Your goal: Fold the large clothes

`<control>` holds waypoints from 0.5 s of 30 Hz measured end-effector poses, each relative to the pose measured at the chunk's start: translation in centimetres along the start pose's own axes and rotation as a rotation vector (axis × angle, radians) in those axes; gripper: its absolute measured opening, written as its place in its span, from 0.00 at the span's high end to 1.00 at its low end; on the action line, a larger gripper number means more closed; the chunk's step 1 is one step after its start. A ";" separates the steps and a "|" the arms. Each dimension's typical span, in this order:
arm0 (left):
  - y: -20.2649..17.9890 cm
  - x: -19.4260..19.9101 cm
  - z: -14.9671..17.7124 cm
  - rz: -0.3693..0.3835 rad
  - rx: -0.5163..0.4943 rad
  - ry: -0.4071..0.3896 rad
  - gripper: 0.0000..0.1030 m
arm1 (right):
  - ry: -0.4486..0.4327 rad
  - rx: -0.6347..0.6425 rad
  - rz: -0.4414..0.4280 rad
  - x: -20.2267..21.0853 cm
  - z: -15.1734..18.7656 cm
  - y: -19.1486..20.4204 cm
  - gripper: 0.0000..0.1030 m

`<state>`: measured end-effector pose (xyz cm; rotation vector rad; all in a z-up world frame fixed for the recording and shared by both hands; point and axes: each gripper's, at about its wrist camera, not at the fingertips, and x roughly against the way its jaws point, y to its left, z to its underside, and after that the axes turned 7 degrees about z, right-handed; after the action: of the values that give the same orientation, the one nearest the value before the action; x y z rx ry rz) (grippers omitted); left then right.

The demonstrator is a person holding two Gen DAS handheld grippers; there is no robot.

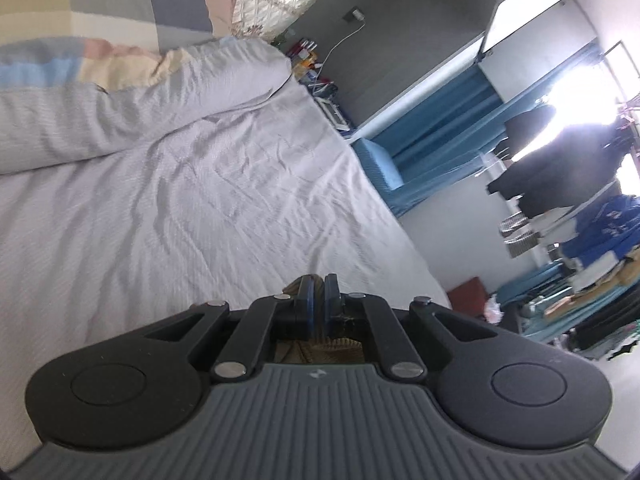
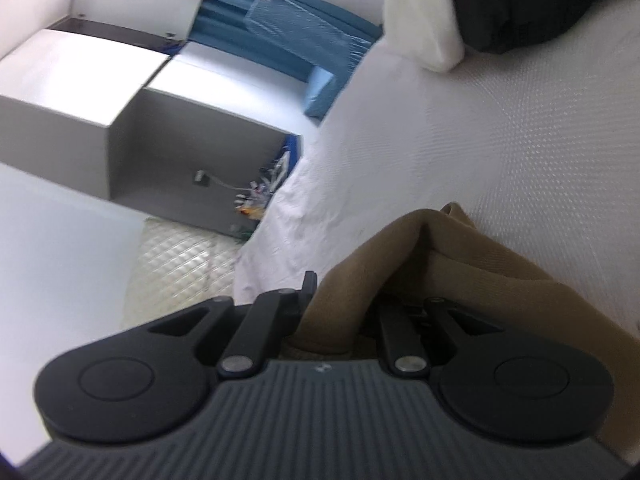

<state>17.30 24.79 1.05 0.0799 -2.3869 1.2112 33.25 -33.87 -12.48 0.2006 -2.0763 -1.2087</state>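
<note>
A brown knit garment (image 2: 448,256) lies bunched on the white bed sheet (image 2: 520,140). My right gripper (image 2: 340,300) is shut on a thick fold of it, and the cloth hides the right finger. In the left wrist view my left gripper (image 1: 319,300) is shut on a thin edge of the same brown garment (image 1: 320,346), which shows between and below the blue pads (image 1: 307,300). The rest of the garment is hidden behind the left gripper's body.
The wide wrinkled white bed (image 1: 180,200) stretches ahead, with a pillow and a pastel quilt (image 1: 100,52) at its head. A cluttered bedside table (image 1: 316,76) and blue curtains (image 1: 440,120) stand beyond the bed's edge. A black item (image 2: 540,0) lies on the bed.
</note>
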 end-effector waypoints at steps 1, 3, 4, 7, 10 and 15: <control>0.4 -1.8 0.0 -0.010 -0.009 0.001 0.95 | 0.001 -0.012 0.014 -1.3 -0.2 -0.5 0.86; 1.3 -4.8 0.0 -0.042 -0.025 0.009 0.95 | 0.005 -0.021 0.035 -3.9 -0.6 -1.5 0.86; 1.6 -6.5 0.0 -0.059 -0.036 0.020 0.95 | 0.007 -0.028 0.043 -5.2 -0.8 -2.0 0.86; 2.8 -10.6 0.1 -0.096 -0.054 0.055 0.94 | 0.016 -0.051 0.069 -8.3 -1.2 -3.7 0.86; 3.8 -13.5 0.2 -0.140 -0.060 0.111 0.94 | 0.034 -0.078 0.097 -10.6 -1.4 -5.1 0.86; 5.7 -15.6 0.5 -0.177 -0.027 0.202 0.94 | 0.060 -0.083 0.135 -11.6 -1.7 -5.4 0.86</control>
<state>29.63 25.49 -10.12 0.1495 -2.1708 1.0525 41.67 -32.66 -22.15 0.0564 -1.9513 -1.1898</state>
